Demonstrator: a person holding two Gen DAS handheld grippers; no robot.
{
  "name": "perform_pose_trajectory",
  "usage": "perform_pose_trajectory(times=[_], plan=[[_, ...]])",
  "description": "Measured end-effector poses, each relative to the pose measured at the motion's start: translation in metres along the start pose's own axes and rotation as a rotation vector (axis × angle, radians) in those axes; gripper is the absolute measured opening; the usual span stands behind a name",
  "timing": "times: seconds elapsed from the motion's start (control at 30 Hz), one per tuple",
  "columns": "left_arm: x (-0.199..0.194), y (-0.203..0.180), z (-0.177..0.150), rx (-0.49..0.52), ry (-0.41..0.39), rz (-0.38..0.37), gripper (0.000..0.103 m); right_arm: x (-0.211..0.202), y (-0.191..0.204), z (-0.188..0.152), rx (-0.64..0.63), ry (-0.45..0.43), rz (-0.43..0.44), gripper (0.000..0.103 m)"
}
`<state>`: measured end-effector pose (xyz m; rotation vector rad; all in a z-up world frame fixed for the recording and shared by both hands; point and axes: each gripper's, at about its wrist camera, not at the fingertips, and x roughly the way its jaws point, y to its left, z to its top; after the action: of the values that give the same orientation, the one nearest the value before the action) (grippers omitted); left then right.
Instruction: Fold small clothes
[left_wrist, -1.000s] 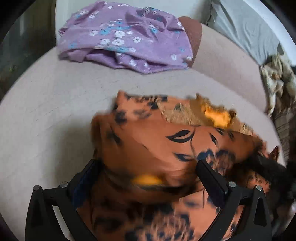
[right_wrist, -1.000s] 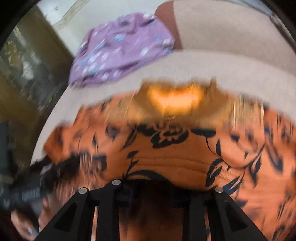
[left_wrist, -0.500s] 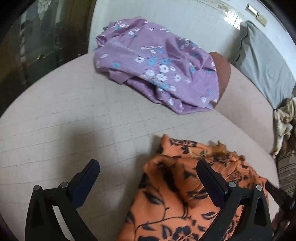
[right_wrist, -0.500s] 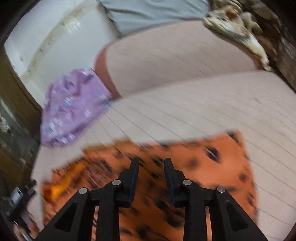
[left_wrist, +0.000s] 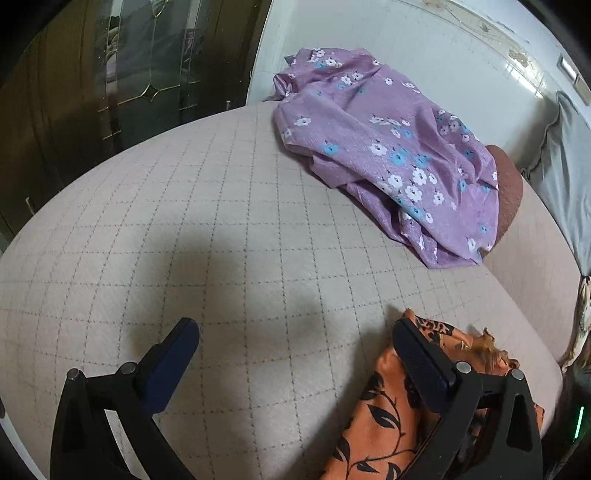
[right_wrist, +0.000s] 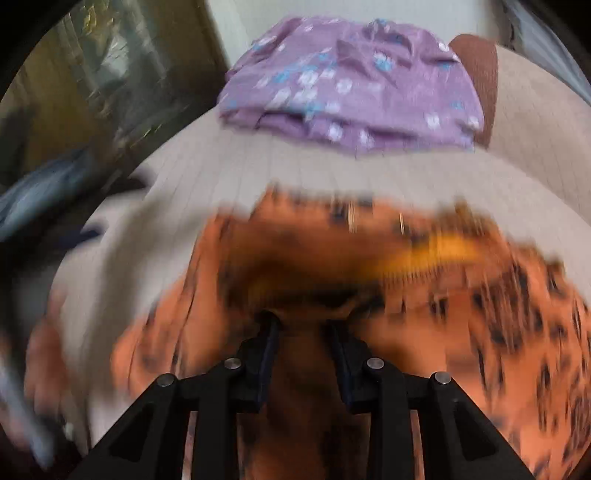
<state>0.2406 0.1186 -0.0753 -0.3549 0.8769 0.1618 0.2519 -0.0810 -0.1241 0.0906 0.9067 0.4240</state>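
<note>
Orange garment (right_wrist: 424, 325) fills the lower frame of the right wrist view, bunched and unfolded on the sofa seat (left_wrist: 229, 229). The right gripper (right_wrist: 303, 325) pinches a fold of it; the left gripper (left_wrist: 295, 354) gapes empty. Motion blur hides the folds. Purple garment (left_wrist: 391, 147), upper right, looks untouched.

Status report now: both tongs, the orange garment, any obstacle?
Left tongs open, empty, over bare cushion. Right tongs narrow, orange floral garment bunched between them; grip unclear, blurred. Purple floral garment lies apart, not in the way.
</note>
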Motion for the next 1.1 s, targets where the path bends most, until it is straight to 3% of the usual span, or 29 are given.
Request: perform_pose_trajectory(times=[0.07, 0.13, 0.2, 0.27, 0.37, 0.43, 0.57, 0.63, 0.7, 0.77, 0.8, 0.9, 1.0, 1.1], plan=[[0.004, -0.005, 0.001, 0.02, 0.007, 0.002, 0.103, 0.017, -0.02, 0.032, 0.136, -0.024, -0.009, 0.032], [0.005, -0.007, 0.001, 0.037, 0.01, 0.004, 0.103, 0.019, -0.044, 0.055, 0.261, -0.107, -0.032, 0.032], [0.005, -0.01, 0.001, 0.056, 0.005, 0.0, 0.103, 0.0, -0.066, 0.063, 0.37, -0.217, -0.019, 0.032], [0.006, -0.016, 0.0, 0.079, 0.011, -0.021, 0.103, -0.017, -0.077, 0.061, 0.396, -0.26, -0.011, 0.032], [0.008, -0.035, -0.01, 0.149, 0.031, -0.06, 0.103, -0.045, -0.096, 0.038, 0.358, -0.259, -0.094, 0.032], [0.009, -0.057, -0.022, 0.256, 0.045, -0.057, 0.103, -0.067, -0.121, 0.01, 0.381, -0.235, -0.146, 0.032], [0.015, -0.086, -0.047, 0.433, 0.038, 0.045, 0.103, -0.106, -0.17, -0.047, 0.451, -0.208, -0.247, 0.032], [0.034, -0.092, -0.06, 0.49, 0.099, 0.134, 0.103, -0.13, -0.193, -0.083, 0.495, -0.197, -0.299, 0.032], [0.047, -0.091, -0.069, 0.504, 0.137, 0.151, 0.103, -0.15, -0.211, -0.118, 0.555, -0.176, -0.325, 0.032], [0.043, -0.089, -0.069, 0.484, 0.119, 0.147, 0.103, -0.153, -0.225, -0.145, 0.598, -0.14, -0.346, 0.032], [0.039, -0.09, -0.07, 0.49, 0.115, 0.152, 0.103, -0.152, -0.231, -0.155, 0.61, -0.119, -0.354, 0.031], [0.019, -0.09, -0.081, 0.515, 0.072, 0.162, 0.103, -0.165, -0.23, -0.175, 0.583, -0.167, -0.321, 0.031], [-0.009, -0.088, -0.099, 0.526, 0.045, 0.101, 0.103, -0.178, -0.225, -0.176, 0.604, -0.205, -0.282, 0.031], [-0.024, -0.091, -0.115, 0.526, 0.068, 0.044, 0.103, -0.186, -0.209, -0.176, 0.593, -0.226, -0.211, 0.031]])
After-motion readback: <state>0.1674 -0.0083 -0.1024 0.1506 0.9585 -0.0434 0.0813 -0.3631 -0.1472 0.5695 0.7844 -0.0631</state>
